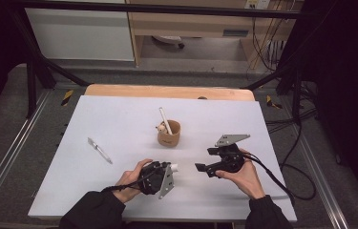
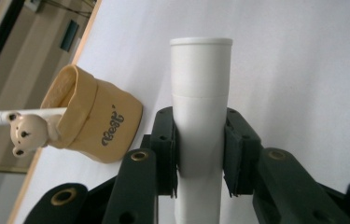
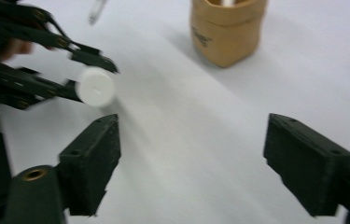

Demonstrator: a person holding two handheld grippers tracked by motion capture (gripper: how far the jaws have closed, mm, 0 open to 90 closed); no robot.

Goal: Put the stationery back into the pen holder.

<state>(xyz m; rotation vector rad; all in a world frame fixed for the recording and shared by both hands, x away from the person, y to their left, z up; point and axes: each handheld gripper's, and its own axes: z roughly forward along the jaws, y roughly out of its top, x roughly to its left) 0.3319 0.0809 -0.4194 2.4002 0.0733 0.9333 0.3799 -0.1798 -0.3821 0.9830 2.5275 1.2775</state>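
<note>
The little tan cup (image 2: 93, 123) has one dark word printed on its side. In the left gripper view the word sits tilted, and it looks like "Best", but the first letter is hard to be sure of. In the right gripper view the same print shows on the cup as a small dark smudge, too blurry to read. Nothing else has words or numbers that can be read.

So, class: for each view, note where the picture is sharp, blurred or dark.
High view: table evenly lit, surroundings dark. Left gripper view: white tube and cup sharp. Right gripper view: motion-blurred throughout, the left gripper and cup soft.
</note>
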